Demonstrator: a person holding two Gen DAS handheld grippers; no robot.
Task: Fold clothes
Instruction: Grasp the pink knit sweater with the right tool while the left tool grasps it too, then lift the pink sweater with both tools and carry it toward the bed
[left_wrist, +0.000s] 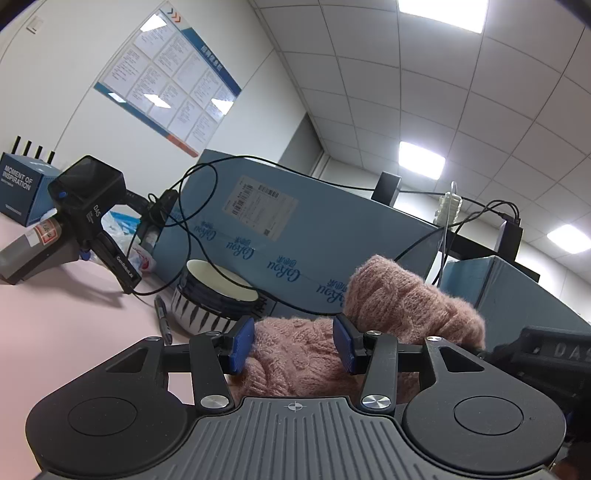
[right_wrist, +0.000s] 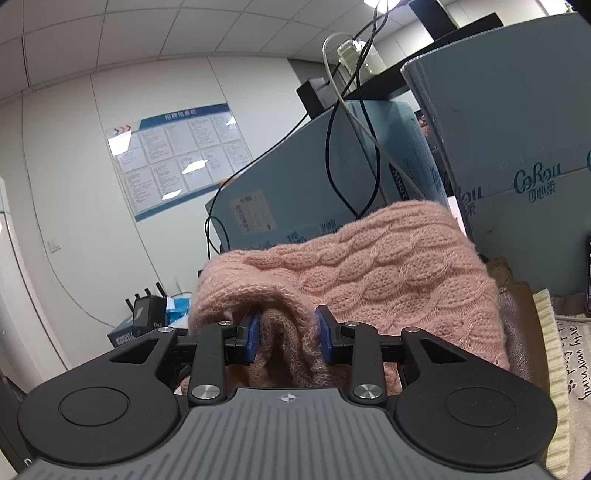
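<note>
A pink cable-knit sweater (left_wrist: 402, 295) lies bunched on the pink table (left_wrist: 74, 314). My left gripper (left_wrist: 293, 341) has its blue pads either side of a thick fold of the sweater, jaws fairly wide, the knit filling the gap. In the right wrist view the same sweater (right_wrist: 388, 266) rises in a big fold ahead. My right gripper (right_wrist: 288, 334) has its blue pads pressed on a bunched fold of the sweater. Part of the right gripper (left_wrist: 554, 350) shows at the right edge of the left wrist view.
Blue cardboard boxes (left_wrist: 295, 229) stand behind the sweater, with black cables draped over them. A spare gripper on a stand (left_wrist: 88, 206), a striped round tin (left_wrist: 214, 295) and a pen (left_wrist: 162, 317) sit at the left. Folded cloths (right_wrist: 554, 350) lie at the right.
</note>
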